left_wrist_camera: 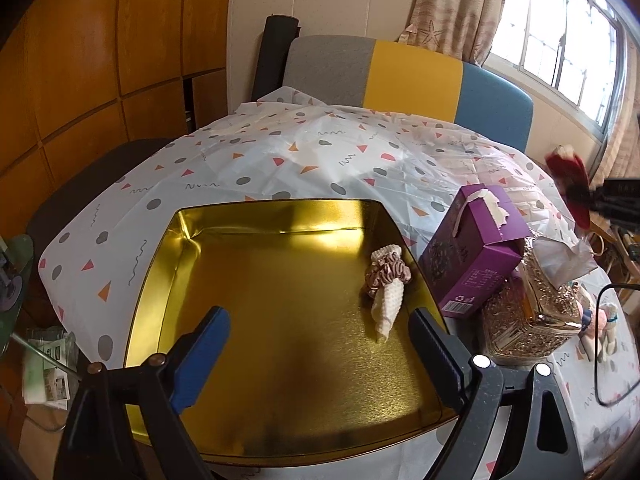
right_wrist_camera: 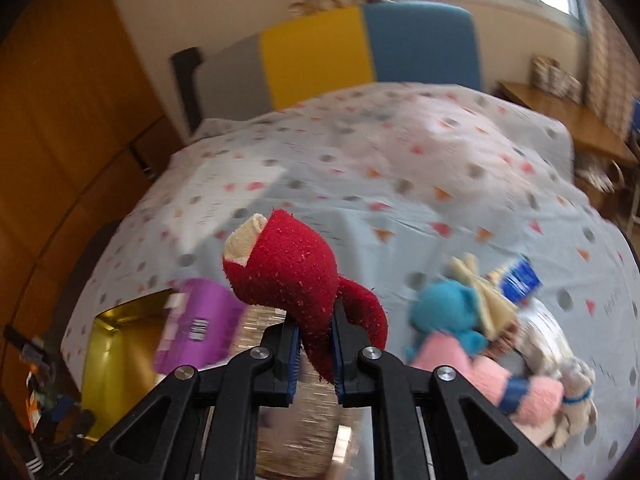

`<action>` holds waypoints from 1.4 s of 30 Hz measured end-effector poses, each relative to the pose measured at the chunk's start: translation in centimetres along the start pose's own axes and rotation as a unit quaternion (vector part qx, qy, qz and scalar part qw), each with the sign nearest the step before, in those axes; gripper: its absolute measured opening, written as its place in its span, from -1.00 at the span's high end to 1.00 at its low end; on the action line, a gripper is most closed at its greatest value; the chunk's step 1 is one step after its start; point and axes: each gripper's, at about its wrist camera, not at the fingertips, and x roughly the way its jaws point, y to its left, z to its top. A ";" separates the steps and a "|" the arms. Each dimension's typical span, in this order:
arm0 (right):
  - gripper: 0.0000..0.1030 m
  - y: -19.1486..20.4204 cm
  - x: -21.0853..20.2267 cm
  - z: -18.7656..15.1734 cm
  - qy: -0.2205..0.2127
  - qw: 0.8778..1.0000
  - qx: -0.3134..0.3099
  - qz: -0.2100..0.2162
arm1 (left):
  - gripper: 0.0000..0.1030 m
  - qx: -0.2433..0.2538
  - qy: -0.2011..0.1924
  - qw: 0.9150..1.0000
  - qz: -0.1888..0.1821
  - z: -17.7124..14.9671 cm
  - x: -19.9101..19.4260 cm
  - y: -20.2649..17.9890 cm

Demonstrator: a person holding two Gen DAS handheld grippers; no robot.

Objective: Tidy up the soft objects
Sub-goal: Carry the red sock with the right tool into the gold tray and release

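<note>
The left gripper (left_wrist_camera: 320, 344) hangs over the gold tin (left_wrist_camera: 192, 240) with its blue-padded fingers (left_wrist_camera: 200, 356) spread wide. Nothing lies between them and they touch nothing; only the tin's bare floor shows in the gap.

Inside the tin, against its right wall, lie a cream waffle cloth (left_wrist_camera: 386, 308) and a brown satin scrunchie (left_wrist_camera: 390, 276), touching each other. They sit just ahead of the left gripper's right finger, apart from it.

The right gripper (right_wrist_camera: 314, 350) has its fingers drawn close, pinching a red sock (right_wrist_camera: 296, 276). The pads clamp the sock's lower part; its bulk stands up above the fingertips, a cream patch at its top left, and a red loop hangs over the right finger. The sock is held in the air above the tablecloth (right_wrist_camera: 360, 184). In the left wrist view the same sock appears as a red blur at the far right edge, above the clutter beside the tin.

To the right of the tin a purple box (left_wrist_camera: 476, 264) leans on a gold, faceted tissue box (left_wrist_camera: 532, 320). The purple box carries a barcode and a recycling mark on its lower end, with small print too fine to read. In the right wrist view its barcode shows again, blurred.

On the cloth to the right of the right gripper lies a pile of soft things: a teal plush (right_wrist_camera: 448, 312), a pink sock (right_wrist_camera: 492, 380) with a blue band, and beige pieces. A small blue packet (right_wrist_camera: 520, 280) sits behind them; its writing is blurred.
</note>
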 end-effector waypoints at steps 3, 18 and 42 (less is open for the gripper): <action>0.77 4.8 0.3 -0.8 0.011 0.998 -0.052 0.042 | -0.78 -0.008 0.003 1.000 0.002 0.0 0.2 0.5; 0.74 17.9 6.2 -13.7 0.134 0.961 -0.218 0.101 | -0.78 -0.080 -0.010 0.995 0.057 0.5 0.2 6.4; 0.25 13.1 1.4 -12.8 0.026 0.982 -0.182 0.034 | -0.80 -0.025 -0.007 0.999 0.035 -0.2 -0.3 2.6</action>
